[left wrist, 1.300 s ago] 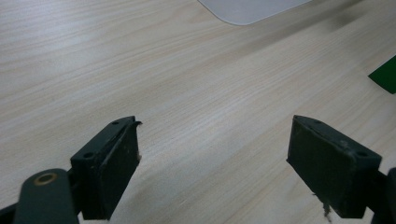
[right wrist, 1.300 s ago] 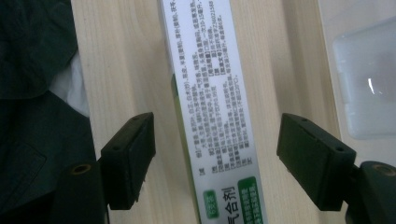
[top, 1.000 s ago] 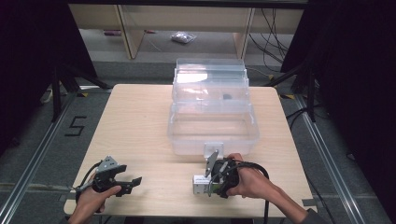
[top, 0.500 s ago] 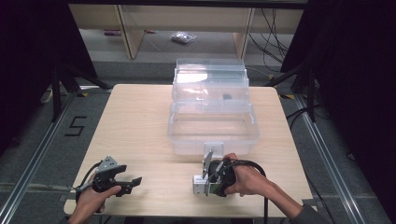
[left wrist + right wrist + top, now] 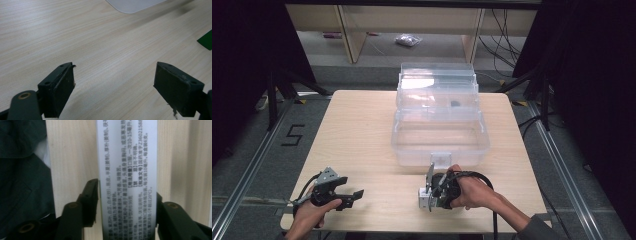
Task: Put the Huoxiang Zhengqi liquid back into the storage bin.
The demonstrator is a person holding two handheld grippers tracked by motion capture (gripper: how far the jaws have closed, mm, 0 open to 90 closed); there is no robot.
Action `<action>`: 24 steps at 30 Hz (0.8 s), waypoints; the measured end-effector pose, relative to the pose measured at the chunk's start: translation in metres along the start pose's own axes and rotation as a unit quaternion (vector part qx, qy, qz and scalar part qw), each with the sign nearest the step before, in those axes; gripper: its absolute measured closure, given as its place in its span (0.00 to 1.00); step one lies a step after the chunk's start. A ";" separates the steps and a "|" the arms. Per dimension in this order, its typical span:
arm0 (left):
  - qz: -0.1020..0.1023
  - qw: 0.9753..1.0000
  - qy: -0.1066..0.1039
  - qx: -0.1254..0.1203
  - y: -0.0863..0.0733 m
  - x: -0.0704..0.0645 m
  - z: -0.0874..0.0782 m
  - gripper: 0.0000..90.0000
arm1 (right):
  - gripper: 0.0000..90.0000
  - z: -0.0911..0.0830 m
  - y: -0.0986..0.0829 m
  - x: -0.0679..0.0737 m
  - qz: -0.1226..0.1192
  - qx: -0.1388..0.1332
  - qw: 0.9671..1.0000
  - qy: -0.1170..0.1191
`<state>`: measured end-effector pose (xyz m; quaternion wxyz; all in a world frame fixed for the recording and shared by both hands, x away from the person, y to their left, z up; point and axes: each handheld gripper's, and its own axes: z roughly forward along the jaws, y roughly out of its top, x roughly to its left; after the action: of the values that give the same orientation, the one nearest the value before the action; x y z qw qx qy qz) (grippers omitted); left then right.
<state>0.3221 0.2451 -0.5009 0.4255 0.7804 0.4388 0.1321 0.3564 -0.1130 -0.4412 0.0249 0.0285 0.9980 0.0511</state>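
A small white carton (image 5: 424, 199) printed with dark text lies on the wooden table near its front edge. My right gripper (image 5: 430, 196) is shut on it, with a hand around the gripper body. In the right gripper view the carton (image 5: 127, 165) runs up between the two jaws of that gripper (image 5: 127, 202), which press on its sides. At the front left of the table my left gripper (image 5: 351, 197) is held low and open. In the left gripper view, bare wood lies between the spread jaws of that gripper (image 5: 113, 87).
A clear plastic storage box (image 5: 440, 136) with its lid raised behind it stands mid-table, just beyond the right hand; its corner (image 5: 132, 5) reaches the left gripper view. A green patch (image 5: 206, 40) sits at that view's right edge. Dark cloth (image 5: 22, 170) lies left of the carton.
The right hand and gripper with the carton have shifted slightly left and toward the front edge. The left gripper has stayed where it was.
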 end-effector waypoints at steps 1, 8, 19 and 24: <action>0.000 1.000 0.000 0.000 0.000 0.000 0.000 0.18 | 0.67 -0.001 0.001 0.000 0.003 0.006 1.000 0.000; 0.001 1.000 -0.005 0.002 0.000 0.001 0.000 0.18 | 0.71 -0.004 0.003 0.000 -0.028 0.017 0.999 -0.002; 0.000 1.000 -0.005 0.001 0.000 0.001 0.000 0.18 | 0.72 -0.027 -0.007 -0.008 -0.019 0.007 1.000 -0.003; 0.000 1.000 -0.005 0.002 0.000 0.001 0.000 0.18 | 0.72 -0.038 -0.010 -0.010 0.001 0.004 1.000 0.000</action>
<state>0.3230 0.2459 -0.5015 0.4261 0.7820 0.4370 0.1267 0.3642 -0.1276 -0.4038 0.0248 0.0299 0.9981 0.0468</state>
